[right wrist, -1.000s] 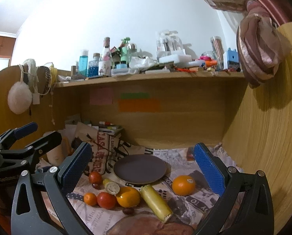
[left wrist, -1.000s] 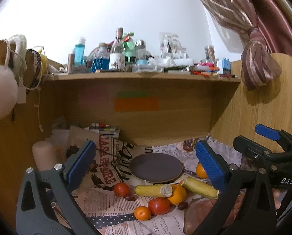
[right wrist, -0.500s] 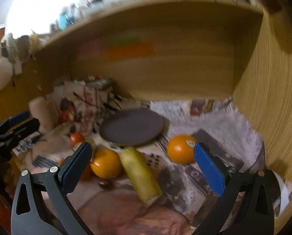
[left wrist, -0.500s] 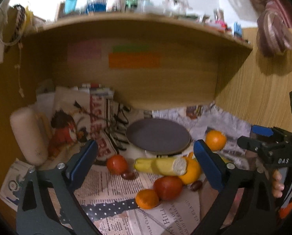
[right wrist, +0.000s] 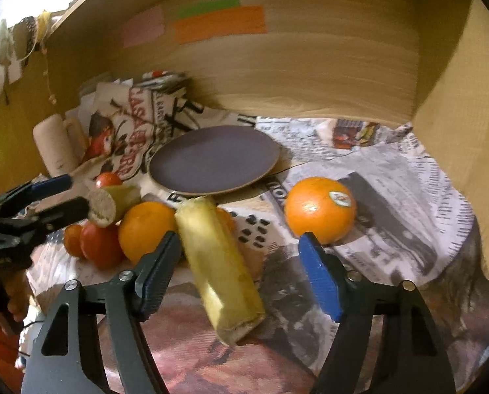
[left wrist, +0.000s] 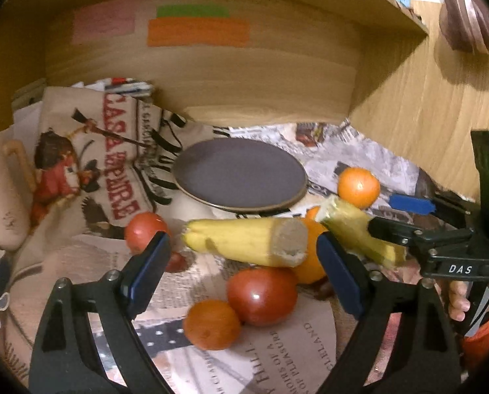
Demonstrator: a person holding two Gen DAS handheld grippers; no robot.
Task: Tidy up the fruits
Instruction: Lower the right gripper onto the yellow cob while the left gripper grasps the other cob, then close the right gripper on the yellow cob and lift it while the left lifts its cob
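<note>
Fruit lies on newspaper in front of a dark round plate (left wrist: 241, 174) (right wrist: 215, 161). My left gripper (left wrist: 241, 262) is closing; a cut banana piece (left wrist: 244, 241) sits between its blue pads, untouched, above a tomato (left wrist: 261, 295) and a small mandarin (left wrist: 211, 323). My right gripper (right wrist: 241, 262) is closing too, around a second banana piece (right wrist: 218, 262) that its pads do not press. A stickered orange (right wrist: 320, 208) lies just past its right pad. Another orange (right wrist: 146, 229) and a tomato (right wrist: 100, 243) sit left of it. Each gripper shows in the other view: right gripper (left wrist: 382, 211), left gripper (right wrist: 75, 193).
A printed cloth bag (left wrist: 90, 164) and a cream roll (left wrist: 1, 197) fill the left side. Wooden walls close the back (right wrist: 310, 75) and the right (left wrist: 425, 98), with a shelf overhead. A person's fingers (left wrist: 457, 298) hold the right gripper's handle. Another tomato (left wrist: 144, 233) lies by the left pad.
Both grippers have dropped and tilted down toward the fruit, so the shelf top has left view. Both jaws have narrowed, the right one more. Each now frames a banana piece.
</note>
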